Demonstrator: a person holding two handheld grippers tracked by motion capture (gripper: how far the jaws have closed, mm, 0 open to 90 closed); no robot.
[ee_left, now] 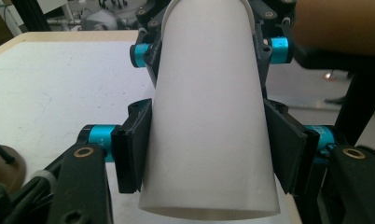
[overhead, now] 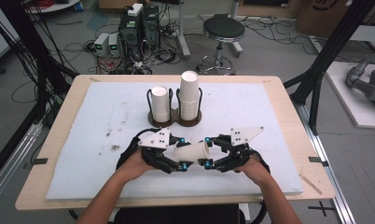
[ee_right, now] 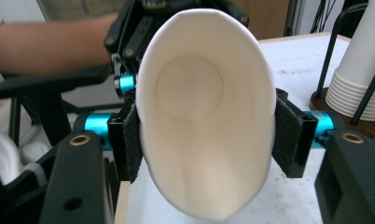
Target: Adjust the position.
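one paper cup (overhead: 191,151) lies level, both jaws clamped on it; two cup stacks (overhead: 176,100) in one holder (overhead: 174,122).

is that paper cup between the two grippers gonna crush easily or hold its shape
Probably crushes easily: the paper cup already shows its rim squeezed into an oval between the right gripper pads. It looks thin and light. The left gripper clamps its narrower end; released on its side, it would likely roll in a curve.
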